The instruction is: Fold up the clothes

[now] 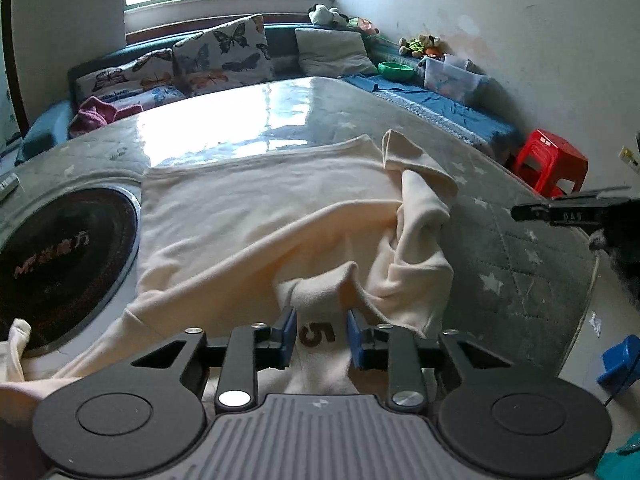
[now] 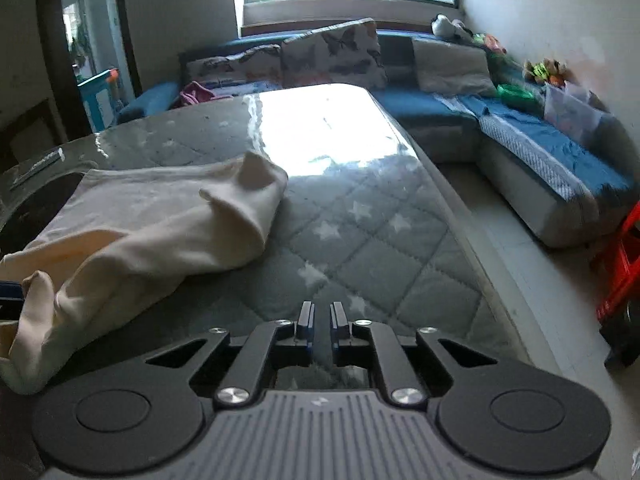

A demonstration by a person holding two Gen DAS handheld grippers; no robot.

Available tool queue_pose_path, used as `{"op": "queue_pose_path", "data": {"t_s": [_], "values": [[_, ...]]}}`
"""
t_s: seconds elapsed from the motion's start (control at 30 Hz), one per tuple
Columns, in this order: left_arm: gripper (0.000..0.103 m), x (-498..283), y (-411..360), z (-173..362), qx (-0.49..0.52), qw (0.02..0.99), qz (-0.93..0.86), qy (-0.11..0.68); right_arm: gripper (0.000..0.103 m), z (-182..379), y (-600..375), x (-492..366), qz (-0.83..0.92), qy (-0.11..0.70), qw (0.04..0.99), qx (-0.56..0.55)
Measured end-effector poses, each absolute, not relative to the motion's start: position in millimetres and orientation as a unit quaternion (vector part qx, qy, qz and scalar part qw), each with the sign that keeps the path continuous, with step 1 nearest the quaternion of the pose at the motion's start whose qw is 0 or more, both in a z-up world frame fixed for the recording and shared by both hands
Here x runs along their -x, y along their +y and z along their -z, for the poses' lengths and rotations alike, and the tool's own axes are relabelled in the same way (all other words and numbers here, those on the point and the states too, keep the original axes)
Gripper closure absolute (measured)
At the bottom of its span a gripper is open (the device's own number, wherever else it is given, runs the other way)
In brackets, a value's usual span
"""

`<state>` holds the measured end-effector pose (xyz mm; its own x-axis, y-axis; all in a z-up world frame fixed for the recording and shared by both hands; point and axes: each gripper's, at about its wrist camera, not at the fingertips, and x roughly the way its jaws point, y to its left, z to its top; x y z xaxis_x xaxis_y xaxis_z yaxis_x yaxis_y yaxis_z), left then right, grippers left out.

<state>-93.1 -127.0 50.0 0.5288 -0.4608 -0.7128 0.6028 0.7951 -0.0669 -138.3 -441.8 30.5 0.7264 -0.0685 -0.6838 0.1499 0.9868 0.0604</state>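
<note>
A cream garment (image 1: pixel 256 216) lies spread on the grey star-quilted table (image 1: pixel 516 280), its right side bunched in folds. My left gripper (image 1: pixel 322 332) is at its near edge; a fold with a brown "5" sits between the blue pads (image 1: pixel 289 330). The jaws stand apart around the cloth. My right gripper (image 2: pixel 322 322) hovers low over bare quilt (image 2: pixel 360 240), right of the garment (image 2: pixel 160 220). Its jaws are nearly together with a narrow gap and hold nothing. The right gripper's fingers (image 1: pixel 568 210) also show at the right edge of the left wrist view.
A round black induction plate (image 1: pixel 60 264) is set into the table at the left. A blue sofa (image 2: pixel 520 136) with butterfly cushions (image 1: pixel 224 52) runs along the far and right sides. A red stool (image 1: pixel 552 162) stands on the floor at the right.
</note>
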Motion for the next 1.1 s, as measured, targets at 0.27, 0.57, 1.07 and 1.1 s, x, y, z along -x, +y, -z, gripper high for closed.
{"op": "queue_pose_path", "data": {"t_s": [0.27,0.57,1.07,1.1], "values": [[0.068,89,-127,-58,-0.094,0.878,0.293,0.368,0.071,-25,-415,91,0.015,0.356,0.934,0.009],[0.068,85,-129,-53,-0.095,0.872,0.305,0.371,0.098,-19,-409,70,0.041,0.345,0.936,0.063],[0.068,103,-125,-47,-0.122,0.852,0.344,0.375,0.089,-30,-472,162,0.160,0.350,0.923,0.001],[0.068,104,-126,-48,-0.124,0.853,0.345,0.372,0.088,-29,-472,160,0.162,0.351,0.922,0.002]]}}
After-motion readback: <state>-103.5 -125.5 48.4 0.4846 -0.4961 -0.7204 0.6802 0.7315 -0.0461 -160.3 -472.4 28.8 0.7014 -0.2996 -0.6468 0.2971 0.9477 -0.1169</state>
